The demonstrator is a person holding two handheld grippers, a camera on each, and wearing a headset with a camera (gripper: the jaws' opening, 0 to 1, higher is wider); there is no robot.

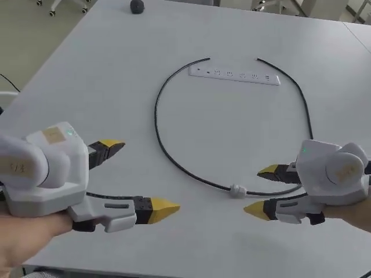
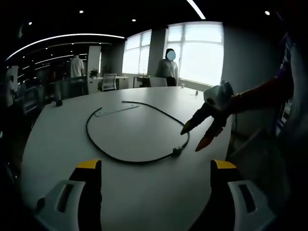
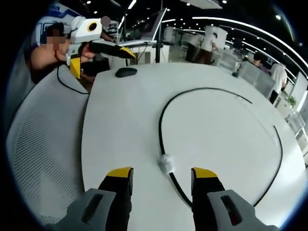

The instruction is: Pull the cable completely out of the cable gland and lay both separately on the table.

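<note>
We are holding the left gripper (image 1: 149, 174) and right gripper (image 1: 253, 190), fingers apart, above the desk (image 1: 116, 69), where the light, limp cable (image 1: 155, 113) is lying looped through its small cable gland (image 1: 236, 190) (likely the firmest grip, cable just beside).

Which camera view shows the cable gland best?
The right gripper view: the cable gland sits close ahead of the open jaws, threaded on the cable. The head view shows it smaller; the left gripper view, tiny and dim.

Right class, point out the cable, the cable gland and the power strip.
cable (image 1: 156, 113), head view, left side of its loop
cable gland (image 1: 236, 190), head view, its white body
power strip (image 1: 235, 75), head view, middle of its top
</note>
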